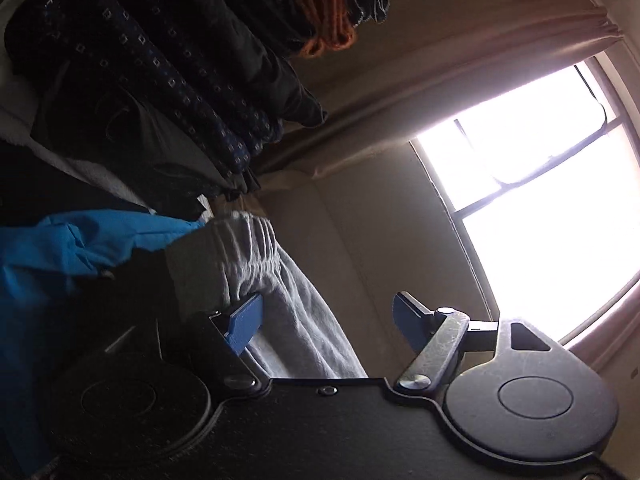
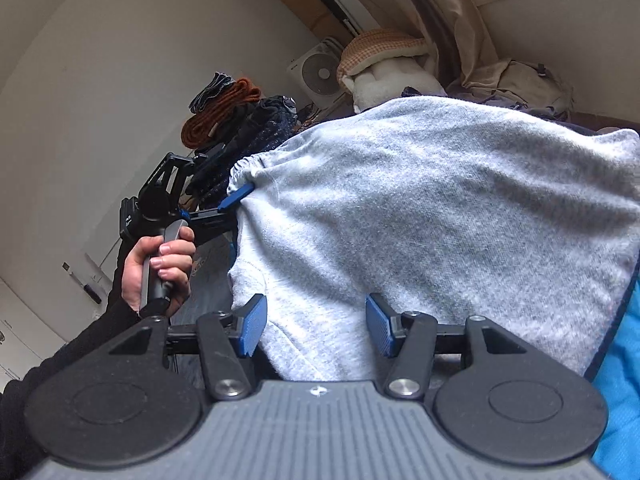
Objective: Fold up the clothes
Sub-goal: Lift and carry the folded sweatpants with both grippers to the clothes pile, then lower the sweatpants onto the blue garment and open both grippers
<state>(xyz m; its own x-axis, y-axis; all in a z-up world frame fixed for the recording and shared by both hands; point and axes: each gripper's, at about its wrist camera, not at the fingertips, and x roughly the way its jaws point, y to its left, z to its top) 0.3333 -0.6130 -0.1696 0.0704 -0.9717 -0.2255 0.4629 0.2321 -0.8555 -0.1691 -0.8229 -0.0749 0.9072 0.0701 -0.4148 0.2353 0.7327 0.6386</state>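
Observation:
Grey sweatpants [image 2: 420,220] lie spread over the surface and fill most of the right wrist view. Their elastic waistband [image 1: 244,240] is bunched up in the left wrist view. My left gripper [image 1: 326,320] is open wide, its left pad against the cloth just below the waistband and its right pad in free air. From the right wrist view, one of its blue fingertips [image 2: 237,195] touches the waistband edge, and a hand [image 2: 164,268] holds its handle. My right gripper [image 2: 316,328] is open, with the near edge of the grey cloth between its pads.
A bright blue cloth [image 1: 44,264] [image 2: 620,380] lies under and beside the sweatpants. A pile of dark patterned clothes [image 1: 168,72] and an orange knit [image 2: 216,116] sits beyond them. A fan [image 2: 320,68], a curtain [image 2: 460,20], a bright window [image 1: 540,184] and cushions [image 2: 384,60] stand further back.

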